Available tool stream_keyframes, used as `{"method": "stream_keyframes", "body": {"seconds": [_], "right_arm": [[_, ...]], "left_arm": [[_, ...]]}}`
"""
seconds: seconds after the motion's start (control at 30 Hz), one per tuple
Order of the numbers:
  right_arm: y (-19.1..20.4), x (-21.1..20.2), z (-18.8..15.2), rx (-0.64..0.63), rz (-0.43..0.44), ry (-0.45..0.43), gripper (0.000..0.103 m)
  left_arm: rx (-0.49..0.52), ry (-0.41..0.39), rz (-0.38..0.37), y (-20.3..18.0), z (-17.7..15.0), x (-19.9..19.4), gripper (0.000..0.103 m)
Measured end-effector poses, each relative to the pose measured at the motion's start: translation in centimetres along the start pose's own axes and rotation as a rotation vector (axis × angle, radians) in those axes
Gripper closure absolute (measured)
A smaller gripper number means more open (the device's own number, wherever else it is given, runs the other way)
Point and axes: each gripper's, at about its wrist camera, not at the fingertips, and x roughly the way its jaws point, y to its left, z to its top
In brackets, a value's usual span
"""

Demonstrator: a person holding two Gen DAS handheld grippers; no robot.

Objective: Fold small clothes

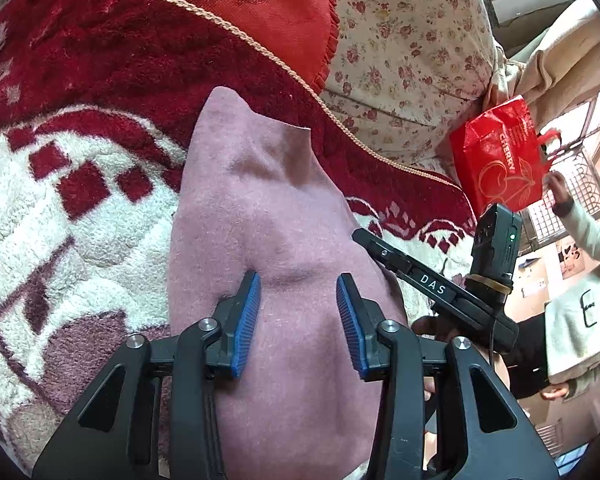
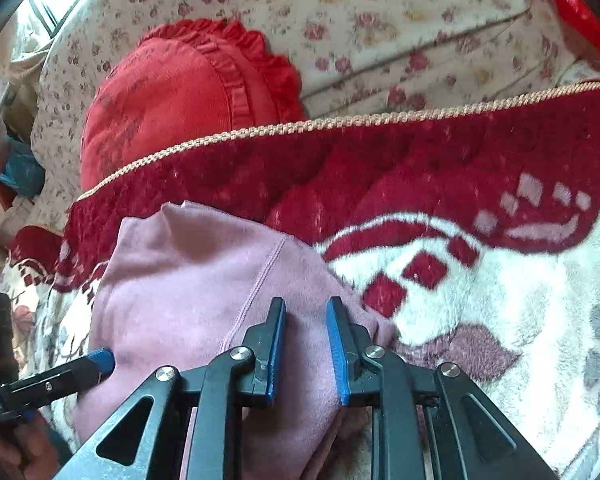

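Nearest the lens we record the pink garment [image 1: 284, 216], bunched in loose folds on the red-and-white blanket [image 1: 80, 216]. We find the left gripper [image 1: 298, 320] over it with jaws apart and cloth showing between the blue pads unpinched; the right gripper [image 2: 306, 344] stands likewise, jaws narrowly apart over the garment's near edge. Beyond lie a red cushion [image 2: 172, 92] and a flowered sheet [image 2: 380, 20].
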Motion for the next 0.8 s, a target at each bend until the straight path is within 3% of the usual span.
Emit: {"method": "stream_keyframes", "body": {"seconds": [0.1, 0.17, 0.23, 0.33, 0.4, 0.47, 0.53, 0.57, 0.6, 0.67, 0.73, 0.8], "right_arm": [[0.1, 0.4, 0.2, 0.012, 0.004, -0.015, 0.080], [0.4, 0.2, -0.1, 0.005, 0.030, -0.010, 0.078], [0.3, -0.2, 0.2, -0.006, 0.025, -0.014, 0.078], [0.7, -4.1, -1.2, -0.014, -0.035, -0.078, 0.078], [2.6, -7.0, -2.9, -0.090, -0.010, -0.141, 0.078], [4.4, -7.7, -4.7, -0.160, 0.017, -0.122, 0.078], [5.8, -6.8, -6.9, -0.243, 0.048, -0.040, 0.078], [5.6, -5.9, -7.7, -0.256, -0.009, 0.001, 0.078], [5.0, -5.7, -8.1, -0.231, -0.048, 0.003, 0.079], [3.5, -7.4, -8.2, -0.103, -0.013, -0.048, 0.080], [3.3, -10.2, -9.2, -0.043, -0.036, -0.154, 0.080], [4.0, -12.2, -10.5, -0.051, 0.019, -0.212, 0.079]], "left_arm": [[0.036, -0.003, -0.009, -0.7, -0.1, 0.2, 0.049], [0.065, 0.004, -0.022, -1.3, -0.1, 0.4, 0.034], [0.085, 0.006, -0.018, -1.7, -0.1, 0.6, 0.031], [0.073, 0.001, -0.027, -1.6, -0.1, 0.6, 0.029], [0.050, -0.004, -0.047, -1.3, 0.0, 0.5, 0.029], [0.046, -0.010, -0.057, -1.3, 0.0, 0.4, 0.029], [0.088, -0.014, -0.069, -2.1, -0.1, 0.2, 0.030], [0.106, -0.017, -0.078, -2.4, -0.2, 0.1, 0.031], [0.138, -0.041, -0.082, -3.1, -0.2, -0.6, 0.031], [0.219, -0.109, -0.059, -4.3, -0.4, -2.4, 0.031], [0.327, -0.194, 0.013, -5.7, -0.3, -5.1, 0.031], [0.386, -0.247, 0.082, -6.3, 0.0, -6.9, 0.030]]}}
